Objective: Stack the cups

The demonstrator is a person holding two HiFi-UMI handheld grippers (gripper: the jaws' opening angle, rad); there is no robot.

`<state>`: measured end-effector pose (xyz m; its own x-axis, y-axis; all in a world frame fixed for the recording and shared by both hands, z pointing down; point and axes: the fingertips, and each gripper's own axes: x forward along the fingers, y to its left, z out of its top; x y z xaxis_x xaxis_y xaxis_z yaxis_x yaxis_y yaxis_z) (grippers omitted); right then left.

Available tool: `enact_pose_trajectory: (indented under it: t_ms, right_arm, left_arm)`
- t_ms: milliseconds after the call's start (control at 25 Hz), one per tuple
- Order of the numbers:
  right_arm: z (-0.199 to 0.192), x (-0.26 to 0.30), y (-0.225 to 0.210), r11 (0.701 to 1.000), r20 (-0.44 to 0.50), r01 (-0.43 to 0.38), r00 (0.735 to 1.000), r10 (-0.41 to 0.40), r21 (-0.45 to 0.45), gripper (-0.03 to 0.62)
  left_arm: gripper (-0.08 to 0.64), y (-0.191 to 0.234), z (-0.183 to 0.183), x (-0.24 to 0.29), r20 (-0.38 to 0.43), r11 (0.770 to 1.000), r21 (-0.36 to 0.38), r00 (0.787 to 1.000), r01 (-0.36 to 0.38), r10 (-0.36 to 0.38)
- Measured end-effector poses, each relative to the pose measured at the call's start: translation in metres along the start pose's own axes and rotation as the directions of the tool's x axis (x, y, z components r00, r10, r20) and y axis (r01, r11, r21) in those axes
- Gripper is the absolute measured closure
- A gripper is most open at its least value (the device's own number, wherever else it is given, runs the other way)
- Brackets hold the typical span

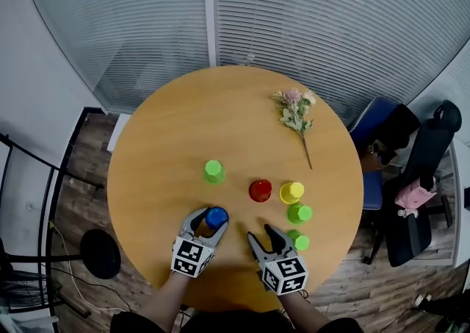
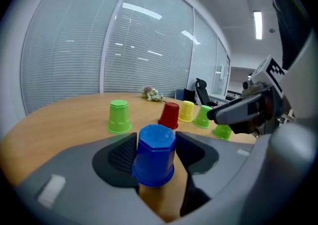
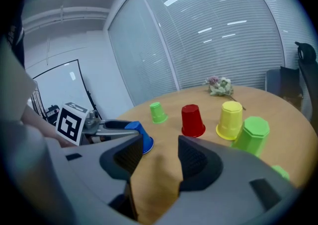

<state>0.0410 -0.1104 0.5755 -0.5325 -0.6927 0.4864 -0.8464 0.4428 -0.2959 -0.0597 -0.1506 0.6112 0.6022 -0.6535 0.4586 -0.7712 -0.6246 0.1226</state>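
Left hand-held gripper (image 1: 211, 219) released round blue cup (image 2: 155, 152); right hand-held gripper (image 1: 261, 234) released; red cup (image 1: 260, 190) beyond

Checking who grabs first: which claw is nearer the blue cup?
Left. The left claw has the blue cup between its jaws; the right claw sits apart, to its right.

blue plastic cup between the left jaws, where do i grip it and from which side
Grip the upside-down blue plastic cup across its tapered side wall, mid-height, coming low from the near side, where the left gripper straddles it. Its closed base faces up, so no rim is offered.
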Motion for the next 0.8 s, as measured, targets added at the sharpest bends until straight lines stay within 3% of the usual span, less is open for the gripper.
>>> enact_pose_trajectory:
  t_ms: [280,800]
  right_arm:
    - [0.001,0.011,0.003,1.0,0.01,0.015,1.0,-0.015,-0.024,0.403]
    - [0.04,0.051,-0.05,0.971,0.082,0.225,0.972,-0.219,-0.084,0.394]
  left_arm:
    - [0.282,-0.005,-0.004,-0.009,0.007,0.999,-0.018,0.999,0.037,-0.037]
    - [0.275,-0.018,0.02,-0.043,0.085,0.992,-0.125,0.996,-0.008,0.019]
